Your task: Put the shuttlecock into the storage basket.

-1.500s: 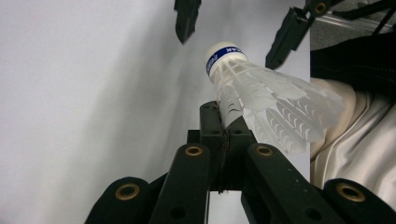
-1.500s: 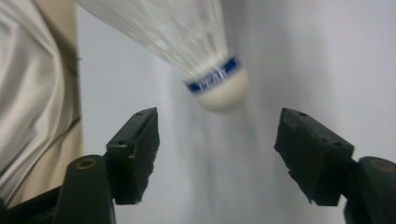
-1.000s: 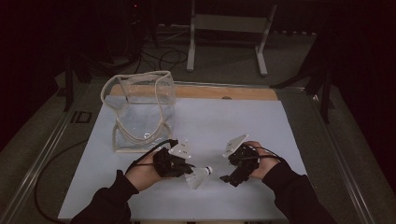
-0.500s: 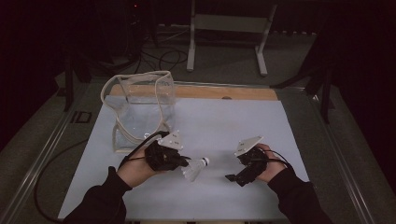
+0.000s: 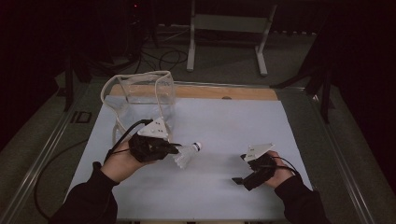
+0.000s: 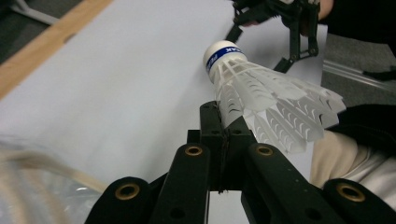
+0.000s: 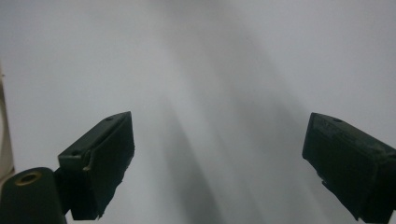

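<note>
Shuttlecock (image 5: 187, 154) sits clamped in the left gripper (image 5: 172, 149), held by the edge of its feather skirt with the cork pointing away from the hand. In the left gripper view the jaws are pressed tight together on one vane of the shuttlecock (image 6: 261, 100), so the grip is thin and right at the rim. The bird hangs just above the desk (image 5: 224, 126), left of the middle, close beside the clear bag (image 5: 140, 100) that stands at the desk's far-left corner with its mouth open and its cream handles up.

The right gripper (image 5: 239, 179) lies low near the desk's near-right edge, well apart from the shuttlecock. In the right gripper view its jaws stand wide with nothing between them, bare white surface beyond.

Judging from this, the pick-up is done and the left side alone carries the load. What looks left is the short trip over to the bag, a lift above its rim, and a drop inside; I cannot tell whether the bag already holds anything. The slim pinch on the feathers may let the bird swing or slip on the way.
</note>
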Tool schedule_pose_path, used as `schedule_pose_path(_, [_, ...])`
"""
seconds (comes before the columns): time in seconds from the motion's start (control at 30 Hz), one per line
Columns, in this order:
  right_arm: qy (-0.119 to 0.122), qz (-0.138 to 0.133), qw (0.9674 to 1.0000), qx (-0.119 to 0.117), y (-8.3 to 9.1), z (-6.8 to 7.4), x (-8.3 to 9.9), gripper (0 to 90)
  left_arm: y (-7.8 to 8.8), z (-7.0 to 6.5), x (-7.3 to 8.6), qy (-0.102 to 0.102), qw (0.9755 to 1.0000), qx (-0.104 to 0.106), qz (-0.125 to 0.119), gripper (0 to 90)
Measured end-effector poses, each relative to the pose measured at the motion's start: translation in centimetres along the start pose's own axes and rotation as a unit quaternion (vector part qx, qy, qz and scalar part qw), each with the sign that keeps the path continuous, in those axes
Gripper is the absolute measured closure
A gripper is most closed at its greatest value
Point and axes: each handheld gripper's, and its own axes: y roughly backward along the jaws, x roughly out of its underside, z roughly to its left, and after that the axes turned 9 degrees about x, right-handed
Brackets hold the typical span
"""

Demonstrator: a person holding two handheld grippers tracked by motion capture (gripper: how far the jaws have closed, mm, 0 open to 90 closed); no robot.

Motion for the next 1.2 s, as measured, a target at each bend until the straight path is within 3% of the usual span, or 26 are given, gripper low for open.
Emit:
schedule_pose_path(0.17, [-0.019, -0.017, 0.9997, 0.000, 0.4, -0.2, 0.8, 9.6, 1.6, 0.0, -0.4, -0.001, 0.9999, -0.007, -0.015, 90.0])
schedule_pose_path(0.6, [-0.023, -0.045, 0.9983, 0.029, 1.3, 0.0, 2.3, 9.7, 4.8, 0.2, -1.0, 0.013, 0.9987, -0.036, -0.035, 90.0])
schedule_pose_path(0.77, [-0.025, -0.070, 0.9967, 0.034, 1.7, 0.2, 2.8, 11.8, 6.0, 0.4, -1.0, 0.016, 0.9975, -0.054, -0.042, 90.0])
schedule_pose_path(1.2, [-0.040, -0.078, 0.9957, 0.028, 1.7, 0.0, 3.5, 10.9, 9.3, 2.1, -1.1, 0.043, 0.9927, -0.099, -0.054, 90.0])
